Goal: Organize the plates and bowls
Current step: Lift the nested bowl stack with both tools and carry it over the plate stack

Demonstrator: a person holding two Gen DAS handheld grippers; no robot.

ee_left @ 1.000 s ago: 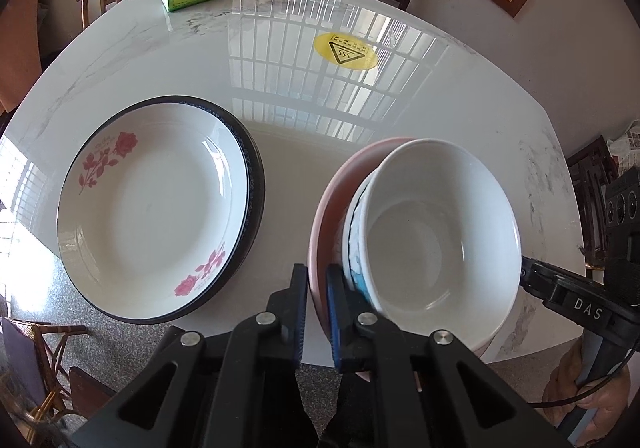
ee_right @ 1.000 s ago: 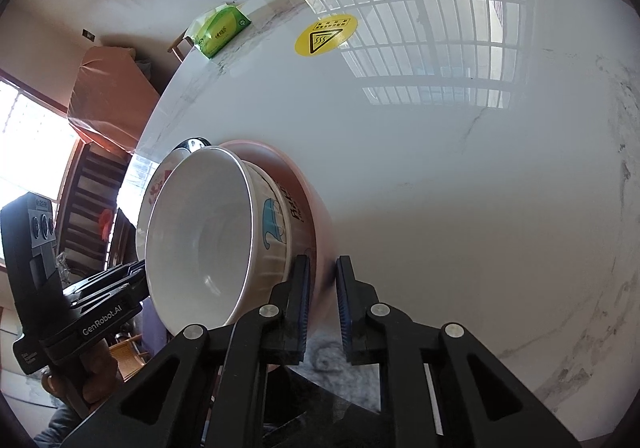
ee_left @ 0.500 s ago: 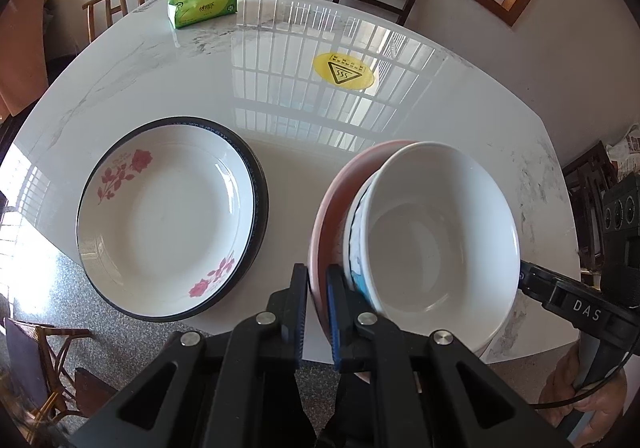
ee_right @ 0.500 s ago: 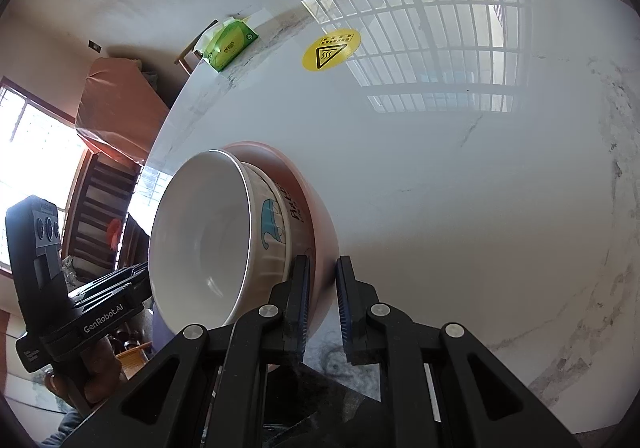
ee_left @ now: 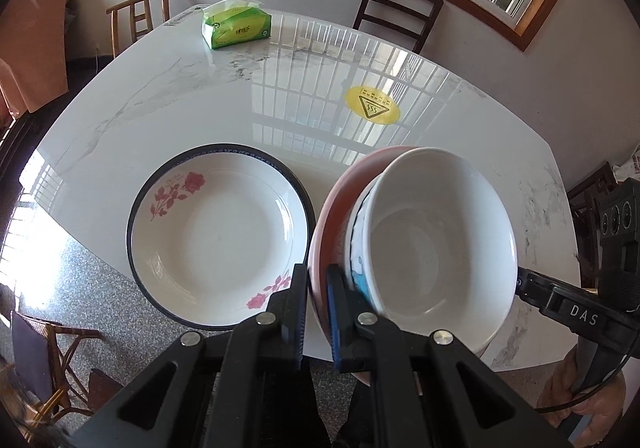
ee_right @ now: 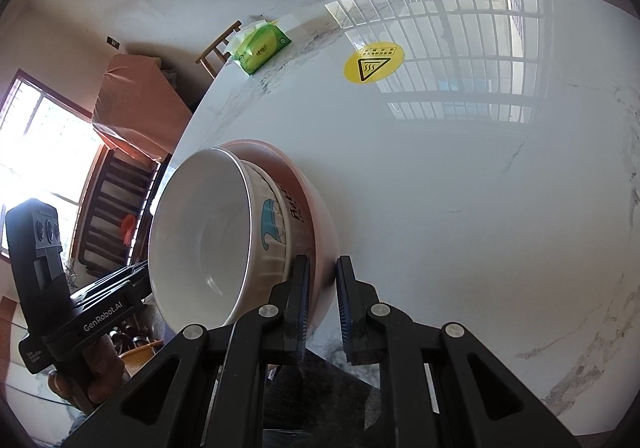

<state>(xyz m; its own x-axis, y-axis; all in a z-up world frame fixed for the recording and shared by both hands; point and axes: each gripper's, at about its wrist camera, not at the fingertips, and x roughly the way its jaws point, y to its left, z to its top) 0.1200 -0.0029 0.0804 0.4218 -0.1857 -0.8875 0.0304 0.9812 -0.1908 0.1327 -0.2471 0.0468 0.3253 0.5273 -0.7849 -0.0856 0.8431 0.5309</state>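
A white bowl with a blue print sits nested inside a pink bowl. The pair hangs tilted above the white marble table. My left gripper is shut on the pink bowl's near left rim. My right gripper is shut on the opposite rim of the pink bowl, beside the white bowl. A white plate with red roses and a dark rim lies on the table left of the bowls. The right view does not show that plate.
A green tissue pack lies at the table's far edge and a yellow warning sticker near its middle. A dark chair and a wooden chair stand behind the table. A person's hand holds the left gripper's handle.
Both grippers have risen with the nested bowls between them, so the table and the rose plate look farther off. The grips have not changed.
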